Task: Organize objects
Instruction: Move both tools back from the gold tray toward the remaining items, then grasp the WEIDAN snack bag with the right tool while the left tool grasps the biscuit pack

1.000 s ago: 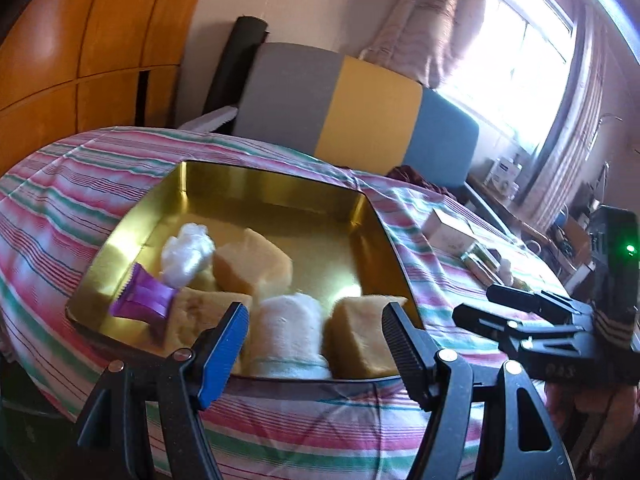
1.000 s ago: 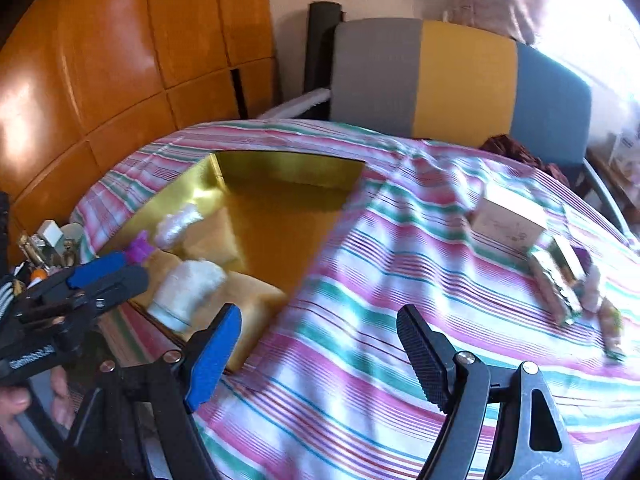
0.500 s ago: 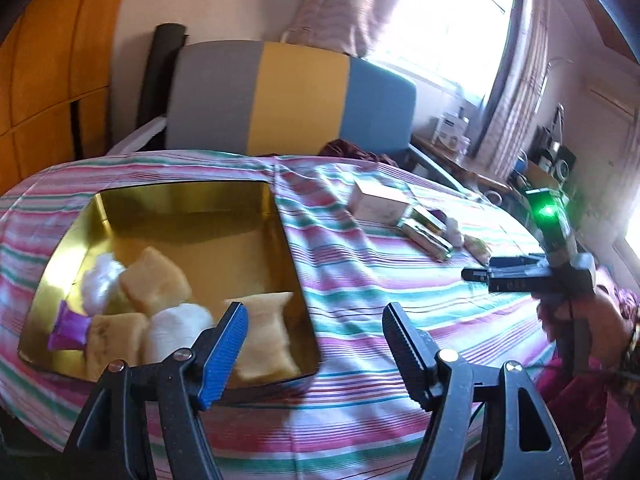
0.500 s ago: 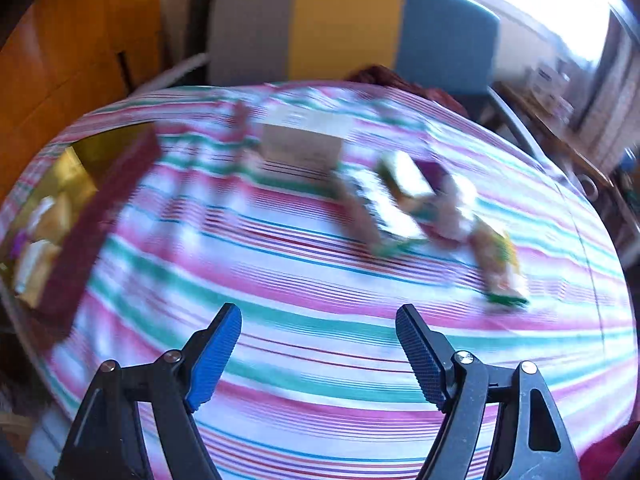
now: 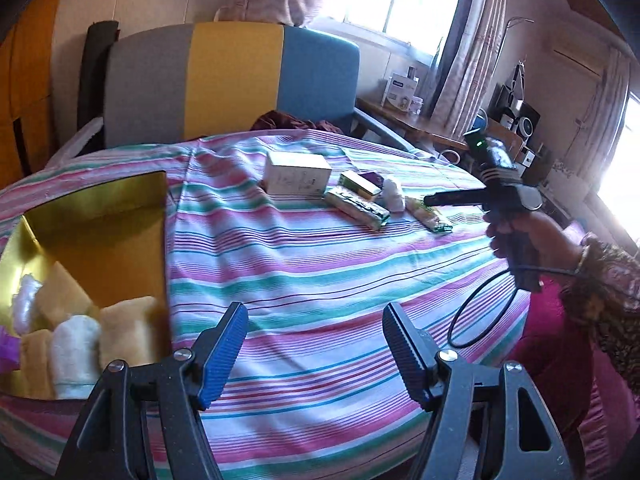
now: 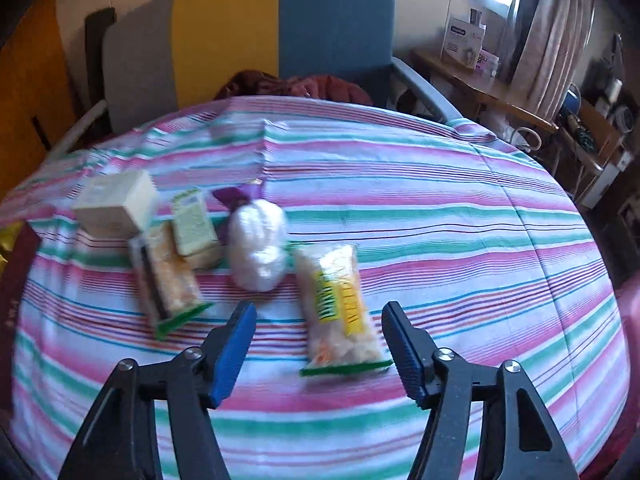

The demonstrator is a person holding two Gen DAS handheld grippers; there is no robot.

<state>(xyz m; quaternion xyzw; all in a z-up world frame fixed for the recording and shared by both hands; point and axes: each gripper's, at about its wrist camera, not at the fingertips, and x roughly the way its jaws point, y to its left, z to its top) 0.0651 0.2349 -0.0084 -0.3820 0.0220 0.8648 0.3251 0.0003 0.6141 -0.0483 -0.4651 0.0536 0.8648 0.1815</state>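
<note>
My right gripper (image 6: 318, 336) hovers low over a clear snack packet with a yellow label (image 6: 340, 304) on the striped cloth. Its jaws are closing; the packet lies between the fingers, which stay clear of it. To the left lie a white wrapped ball with a purple tie (image 6: 258, 248), a second packet (image 6: 166, 280), a small green box (image 6: 194, 224) and a white box (image 6: 116, 204). My left gripper (image 5: 316, 344) is open over bare cloth beside the gold tray (image 5: 96, 216), which holds yellow blocks and white rolls. A hand (image 5: 516, 236) holds the right gripper (image 5: 430, 200).
A chair with a grey, yellow and blue back (image 5: 232, 80) stands behind the table. A wooden side table with boxes (image 6: 468, 40) is at the back right. A black cable (image 5: 480, 312) loops under the hand. The striped cloth (image 6: 440, 208) falls away at the round table's edge.
Both views swung right, away from the gold tray. The right gripper travelled to the group of packets and its jaws narrowed. The left gripper now faces bare cloth beside the tray.
</note>
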